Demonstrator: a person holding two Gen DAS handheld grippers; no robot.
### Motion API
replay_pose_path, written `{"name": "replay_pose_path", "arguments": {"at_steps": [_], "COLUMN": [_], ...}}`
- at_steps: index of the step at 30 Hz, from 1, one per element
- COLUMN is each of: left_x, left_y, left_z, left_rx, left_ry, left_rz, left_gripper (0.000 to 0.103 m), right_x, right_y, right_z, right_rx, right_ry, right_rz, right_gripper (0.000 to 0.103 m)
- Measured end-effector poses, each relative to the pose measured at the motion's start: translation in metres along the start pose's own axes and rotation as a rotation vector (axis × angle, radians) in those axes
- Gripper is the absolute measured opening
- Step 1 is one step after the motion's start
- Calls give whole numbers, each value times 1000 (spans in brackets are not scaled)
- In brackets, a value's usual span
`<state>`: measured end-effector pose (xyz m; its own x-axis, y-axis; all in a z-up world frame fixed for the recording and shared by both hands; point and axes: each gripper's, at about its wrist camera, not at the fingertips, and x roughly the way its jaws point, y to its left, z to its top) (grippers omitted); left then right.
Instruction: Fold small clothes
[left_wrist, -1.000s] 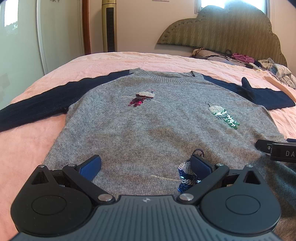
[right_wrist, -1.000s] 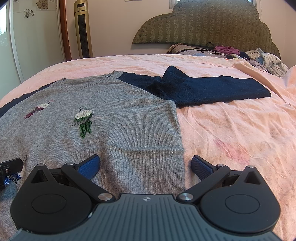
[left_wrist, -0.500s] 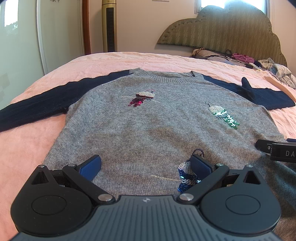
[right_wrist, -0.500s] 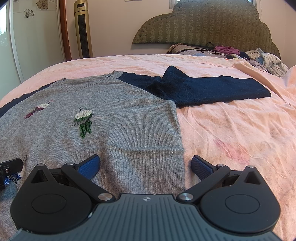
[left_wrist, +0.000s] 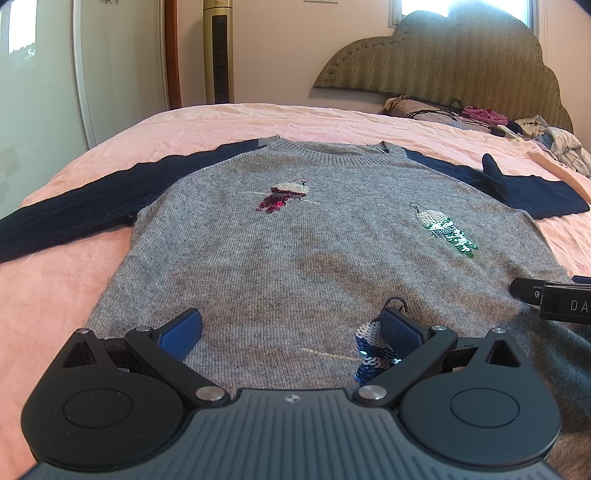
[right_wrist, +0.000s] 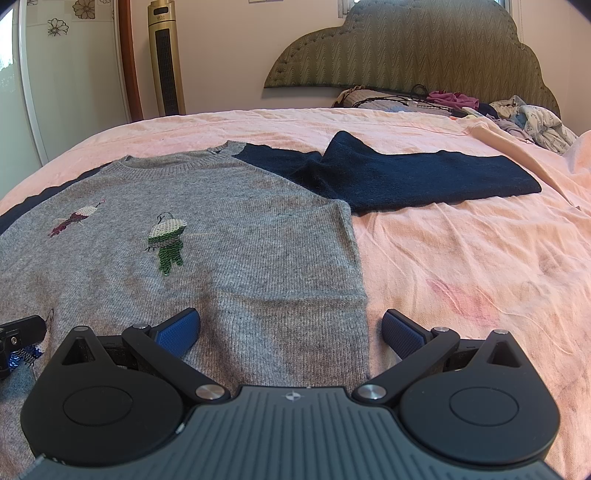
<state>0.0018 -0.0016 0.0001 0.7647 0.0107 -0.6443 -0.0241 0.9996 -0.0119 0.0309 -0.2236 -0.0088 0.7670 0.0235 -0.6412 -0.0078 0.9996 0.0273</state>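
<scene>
The grey sweater (left_wrist: 280, 254) lies face up and flat on the pink bed (right_wrist: 480, 266), neckband toward the headboard (right_wrist: 402, 48), hem at the near edge. Both navy sleeves are spread out sideways; the right sleeve (right_wrist: 406, 173) carries a raised crease near the shoulder. My left gripper (left_wrist: 291, 328) sits low over the hem with its jaws spread wide and empty. My right gripper (right_wrist: 291, 328) is likewise spread, straddling the sweater's right side seam near the hem corner. No fold is yet made. I judge the sound course is to pinch both knit layers at each hem corner, avoid the sequin patch (left_wrist: 373, 350), and lift evenly to prevent skew.
</scene>
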Motion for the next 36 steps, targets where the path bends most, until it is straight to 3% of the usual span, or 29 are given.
{"name": "replay_pose_path", "arguments": {"at_steps": [36], "left_x": [-5], "left_y": [0], "left_z": [-1], "left_rx": [3], "left_ry": [-1], "left_rz": [-1], "left_gripper": [103], "right_x": [0], "right_y": [0], "right_z": [0], "right_rx": [0], "right_ry": [0], "right_rz": [0], "right_gripper": [103]}}
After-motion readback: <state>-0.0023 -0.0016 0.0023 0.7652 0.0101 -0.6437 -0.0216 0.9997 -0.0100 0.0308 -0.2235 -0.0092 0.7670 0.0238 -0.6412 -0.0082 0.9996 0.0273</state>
